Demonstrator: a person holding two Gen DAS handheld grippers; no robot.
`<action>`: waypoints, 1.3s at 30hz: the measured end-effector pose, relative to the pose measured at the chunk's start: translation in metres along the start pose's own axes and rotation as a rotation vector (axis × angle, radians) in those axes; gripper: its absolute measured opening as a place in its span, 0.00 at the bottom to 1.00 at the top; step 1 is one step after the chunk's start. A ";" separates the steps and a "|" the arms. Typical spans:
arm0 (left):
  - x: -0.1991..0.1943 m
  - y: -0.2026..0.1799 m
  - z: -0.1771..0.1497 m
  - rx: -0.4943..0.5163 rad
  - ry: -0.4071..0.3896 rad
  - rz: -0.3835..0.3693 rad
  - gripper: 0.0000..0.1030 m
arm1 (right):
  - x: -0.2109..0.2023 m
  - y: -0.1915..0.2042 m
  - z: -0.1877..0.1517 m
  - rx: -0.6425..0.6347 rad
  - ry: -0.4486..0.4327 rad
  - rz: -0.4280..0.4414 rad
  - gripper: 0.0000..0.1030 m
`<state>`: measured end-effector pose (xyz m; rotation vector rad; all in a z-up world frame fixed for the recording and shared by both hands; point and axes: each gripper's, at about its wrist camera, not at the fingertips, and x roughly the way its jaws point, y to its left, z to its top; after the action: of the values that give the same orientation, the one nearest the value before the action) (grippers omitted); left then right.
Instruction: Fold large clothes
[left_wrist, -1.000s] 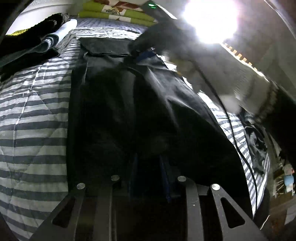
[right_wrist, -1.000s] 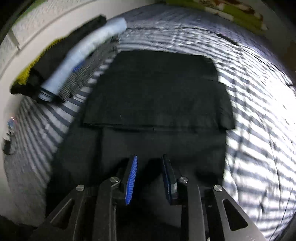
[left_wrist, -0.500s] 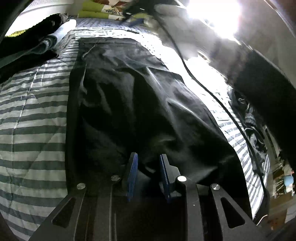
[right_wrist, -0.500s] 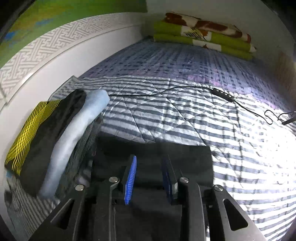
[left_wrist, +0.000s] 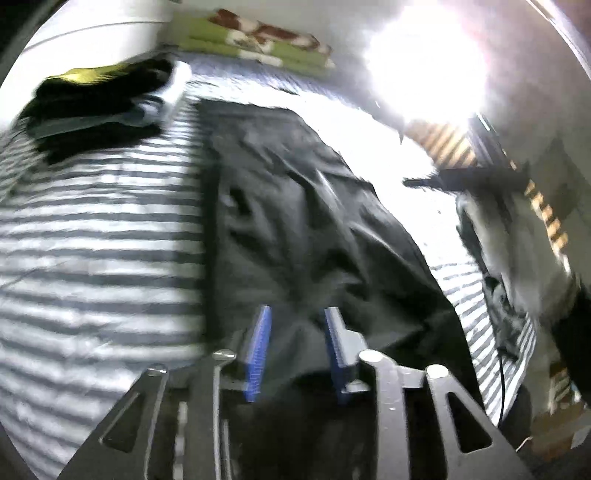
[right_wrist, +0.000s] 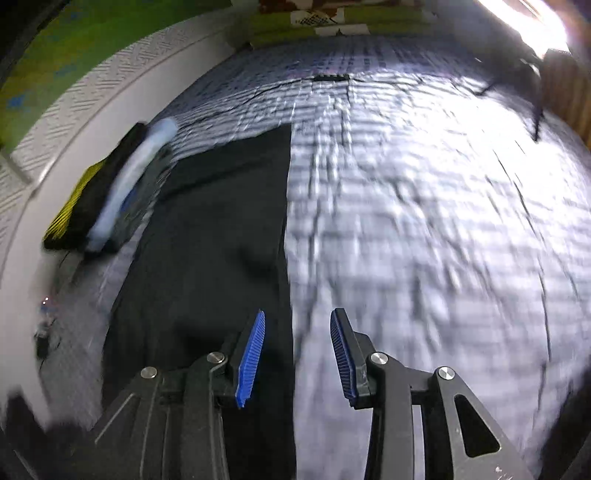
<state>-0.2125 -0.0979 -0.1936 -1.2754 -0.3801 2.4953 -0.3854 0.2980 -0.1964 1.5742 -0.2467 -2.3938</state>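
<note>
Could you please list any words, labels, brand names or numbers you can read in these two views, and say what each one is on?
None can be read.
Black garment: no visible label or print.
Stack of folded clothes: yellow stripes only, blurred.
Folded green blanket: brown and white pattern, no lettering.
Striped bedcover: stripes only.
Left tool and right tool: no markings visible.

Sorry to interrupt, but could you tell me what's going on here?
A person with a gripper in each hand is folding a black garment laid out on a striped bed. Both the left gripper and the right gripper are open and holding nothing. A stack of folded clothes sits beside the garment.
</note>
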 end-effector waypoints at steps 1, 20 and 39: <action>-0.010 0.004 -0.004 -0.013 -0.013 0.018 0.49 | -0.007 0.001 -0.012 0.006 0.010 0.008 0.36; -0.057 -0.021 -0.119 -0.032 0.151 0.211 0.49 | -0.047 0.038 -0.234 0.067 0.151 0.234 0.44; 0.057 -0.177 -0.067 0.175 0.330 0.095 0.11 | -0.044 -0.053 -0.130 0.274 -0.123 0.364 0.42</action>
<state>-0.1625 0.0928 -0.2079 -1.6251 -0.0226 2.2742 -0.2563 0.3625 -0.2247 1.3420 -0.8405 -2.2373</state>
